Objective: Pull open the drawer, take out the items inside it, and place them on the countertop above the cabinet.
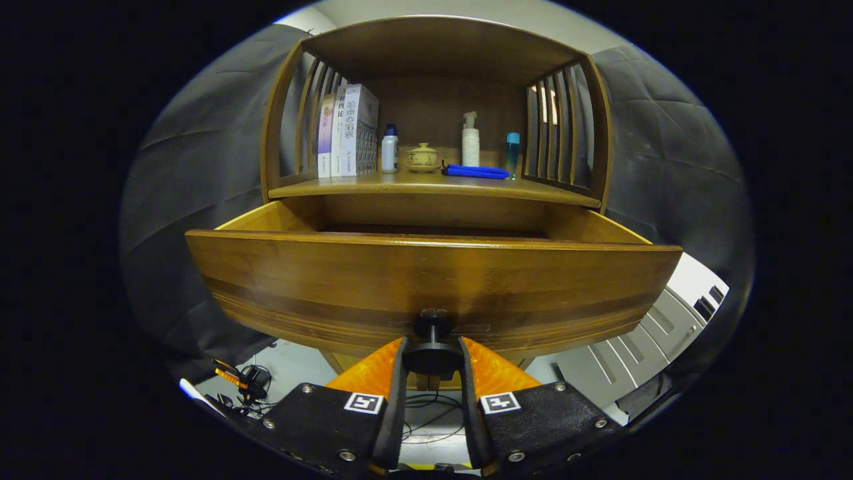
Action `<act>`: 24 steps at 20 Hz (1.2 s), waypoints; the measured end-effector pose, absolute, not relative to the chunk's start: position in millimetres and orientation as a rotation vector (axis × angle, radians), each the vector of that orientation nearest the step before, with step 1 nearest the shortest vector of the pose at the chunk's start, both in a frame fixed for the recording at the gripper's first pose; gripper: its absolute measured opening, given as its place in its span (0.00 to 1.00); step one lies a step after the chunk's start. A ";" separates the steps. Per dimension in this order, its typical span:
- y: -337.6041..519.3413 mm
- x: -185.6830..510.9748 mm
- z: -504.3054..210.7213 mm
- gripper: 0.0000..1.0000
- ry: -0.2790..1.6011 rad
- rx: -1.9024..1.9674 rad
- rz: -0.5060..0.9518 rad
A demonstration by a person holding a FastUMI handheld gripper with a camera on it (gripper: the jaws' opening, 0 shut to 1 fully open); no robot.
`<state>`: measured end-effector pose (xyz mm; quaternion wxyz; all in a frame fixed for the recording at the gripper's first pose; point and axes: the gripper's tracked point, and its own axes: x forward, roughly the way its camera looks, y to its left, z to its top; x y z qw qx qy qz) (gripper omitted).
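Note:
A wooden drawer (433, 280) stands pulled out of the cabinet toward me, its front panel just ahead of the fingers. My gripper (432, 357) is shut on the drawer's round dark knob (432, 353), which sits squeezed between the two fingertips. The drawer's inside is hidden behind its front panel; only the side walls and back rim show. Above it lies the wooden countertop (433, 185), set under a slatted wooden hutch.
On the countertop stand books (348, 132), a small white bottle (389, 150), a lidded clay pot (422, 159), a white pump bottle (470, 140), a blue cloth (474, 172) and a slim blue bottle (512, 153). Cables lie on the floor (426, 407) below the drawer.

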<state>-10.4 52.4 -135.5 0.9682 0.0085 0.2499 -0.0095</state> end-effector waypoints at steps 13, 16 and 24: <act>51.3 -22.0 -81.0 0.94 0.395 0.016 -0.024; 46.1 -13.4 -48.6 0.94 0.337 -0.023 -0.068; 52.8 51.7 -28.1 0.95 0.403 0.010 -0.120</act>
